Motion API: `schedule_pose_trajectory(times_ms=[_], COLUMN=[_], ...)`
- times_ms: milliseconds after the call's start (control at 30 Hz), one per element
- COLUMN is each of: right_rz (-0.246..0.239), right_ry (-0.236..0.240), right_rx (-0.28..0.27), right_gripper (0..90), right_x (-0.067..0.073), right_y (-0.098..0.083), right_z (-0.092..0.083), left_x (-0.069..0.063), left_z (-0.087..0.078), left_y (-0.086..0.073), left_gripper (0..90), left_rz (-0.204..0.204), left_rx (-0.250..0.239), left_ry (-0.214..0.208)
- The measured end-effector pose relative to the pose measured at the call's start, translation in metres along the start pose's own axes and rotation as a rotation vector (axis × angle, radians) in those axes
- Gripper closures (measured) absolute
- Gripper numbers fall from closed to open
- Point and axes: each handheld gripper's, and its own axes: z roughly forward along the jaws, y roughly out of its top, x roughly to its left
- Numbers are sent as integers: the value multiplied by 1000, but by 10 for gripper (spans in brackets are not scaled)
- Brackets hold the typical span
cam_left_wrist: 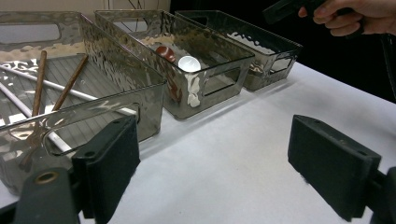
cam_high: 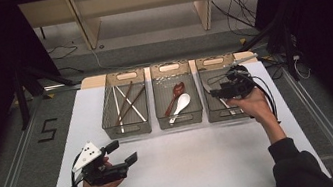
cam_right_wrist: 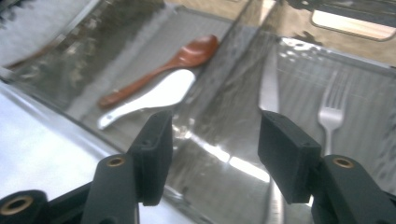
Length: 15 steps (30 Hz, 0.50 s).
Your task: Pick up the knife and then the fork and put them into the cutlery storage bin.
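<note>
Sorting cutlery into three bins looks like the work in hand, and I judge the present step to be clearing my right gripper [cam_high: 218, 90] from the right bin [cam_high: 208, 112] with a knife [cam_right_wrist: 269, 84] and a fork [cam_right_wrist: 330, 112] already lying in it. To do it well I would lift straight up until the jaws are over the rim, keep them parted so no pad catches the knife, and only then swing back toward six o'clock; dragging level risks nudging the bin against the middle bin [cam_high: 181, 119] beside it. Right gripper: jaws about half open, nothing between the pads, which hang above the wall between the two bins; released. The knife lies flat just beyond the right-hand pad, the fork flat at about two o'clock from it, both apart from the jaws. A brown spoon [cam_right_wrist: 187, 55] and a white spoon [cam_right_wrist: 159, 95] lie touching in the middle bin. Left gripper [cam_high: 119, 152] rests at seven o'clock on the white mat [cam_high: 205, 158], jaws wide apart and empty, facing the left bin [cam_left_wrist: 93, 112] with its chopsticks [cam_left_wrist: 39, 79].
</note>
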Motion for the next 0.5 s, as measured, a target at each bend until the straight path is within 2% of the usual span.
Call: schedule_pose_trajectory(times_ms=[333,500], right_rz=[-9,-30], right_ry=[56,73], right_rx=[-84,-110], right_gripper=[390,371], right_x=[23,34], right_y=[-17,-29], right_z=[-15,-20], left_x=[0,1], left_z=[1,1], left_y=[0,0], left_gripper=[160,160], left_rz=[-7,-6], left_rx=[5,9], left_ry=[-3,-5])
